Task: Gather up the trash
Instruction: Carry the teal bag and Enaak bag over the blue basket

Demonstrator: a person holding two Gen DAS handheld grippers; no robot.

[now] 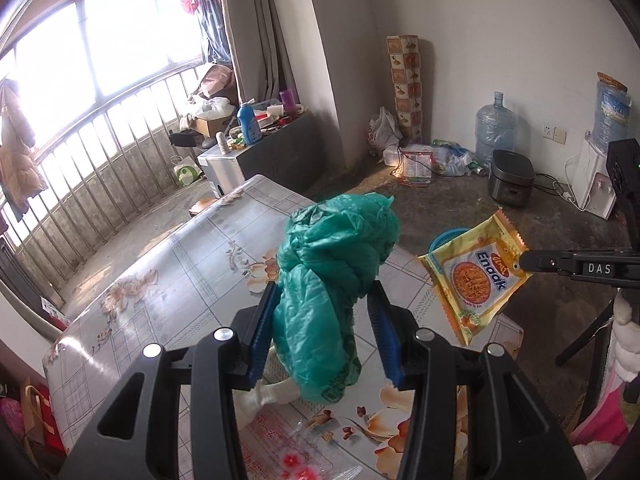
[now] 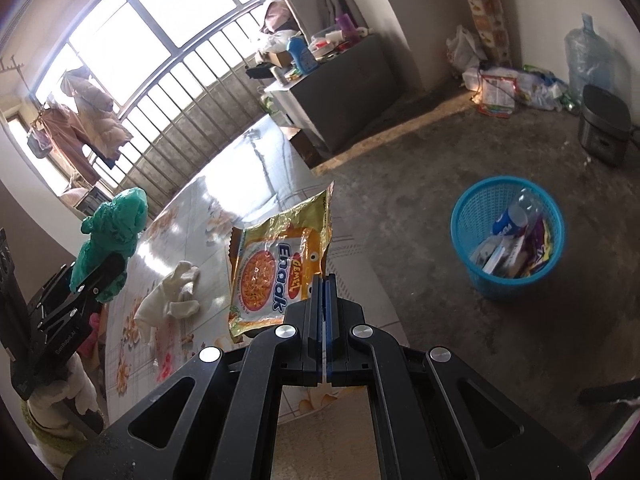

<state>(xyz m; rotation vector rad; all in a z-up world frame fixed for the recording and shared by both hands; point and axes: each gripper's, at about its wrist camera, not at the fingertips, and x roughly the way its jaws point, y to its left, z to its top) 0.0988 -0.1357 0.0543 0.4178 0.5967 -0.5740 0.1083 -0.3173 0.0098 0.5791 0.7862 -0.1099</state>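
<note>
Both claws (image 1: 320,300) (image 2: 325,280): black frames w/ silver screws, blue ribbed pads; "DAS" marking on right

Daylight floods a barred window (image 1: 92,64) over a bare concrete floor (image 2: 400,184) and white walls (image 1: 500,20).

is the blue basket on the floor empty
No, the blue basket on the floor already holds a plastic bottle and several wrappers.
</note>
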